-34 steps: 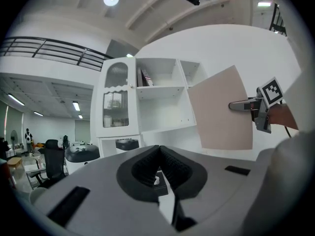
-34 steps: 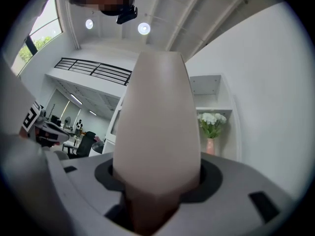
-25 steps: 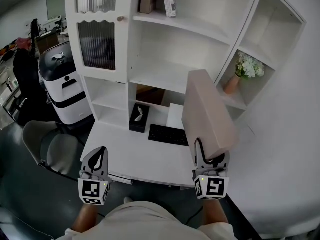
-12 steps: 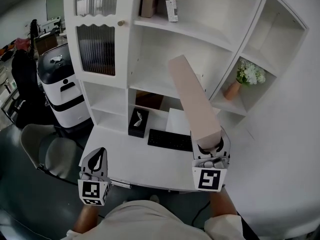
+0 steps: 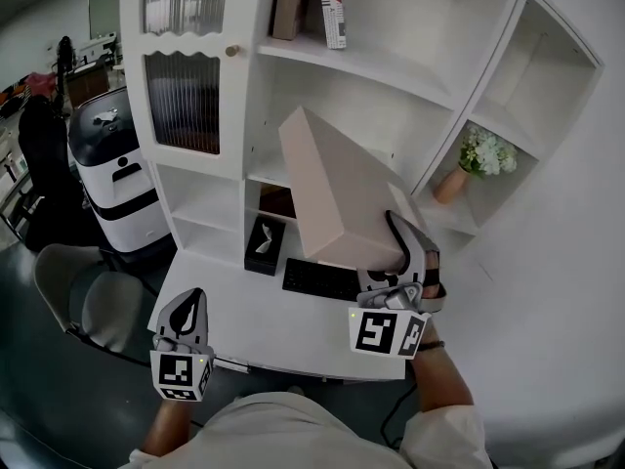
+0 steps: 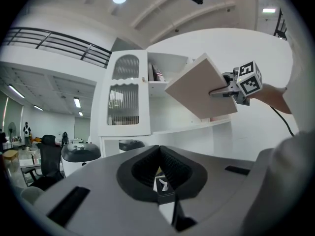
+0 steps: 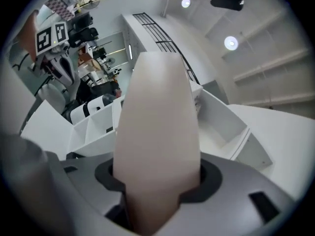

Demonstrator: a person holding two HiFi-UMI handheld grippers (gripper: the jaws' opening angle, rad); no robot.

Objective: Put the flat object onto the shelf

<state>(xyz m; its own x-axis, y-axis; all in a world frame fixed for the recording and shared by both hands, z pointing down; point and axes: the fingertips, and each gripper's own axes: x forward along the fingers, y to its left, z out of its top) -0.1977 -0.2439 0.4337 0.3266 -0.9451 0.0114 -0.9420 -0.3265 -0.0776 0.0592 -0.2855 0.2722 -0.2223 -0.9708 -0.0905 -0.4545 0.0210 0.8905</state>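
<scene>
A flat beige box [image 5: 337,198] is up in the air in front of the white shelf unit [image 5: 322,159], tilted with its far end leaning up and left. My right gripper [image 5: 398,254] is shut on the box's near lower edge, above the desk [image 5: 244,306]. In the right gripper view the box [image 7: 157,127] fills the gap between the jaws. My left gripper [image 5: 192,311] hangs low at the desk's front left corner, shut and holding nothing. In the left gripper view the box [image 6: 199,90] and the right gripper [image 6: 221,89] show against the shelves.
A black keyboard [image 5: 317,279] and a black tissue box [image 5: 262,242] lie on the desk under the shelves. Books [image 5: 330,3] stand on the upper shelf and a flower vase [image 5: 485,154] in a right-hand cubby. A white and black machine [image 5: 112,164] and a grey chair [image 5: 88,301] stand at the left.
The right gripper has swung the box leftwards and tipped it over, from standing in front of the right cubbies to leaning across the middle shelves. The left gripper has stayed put.
</scene>
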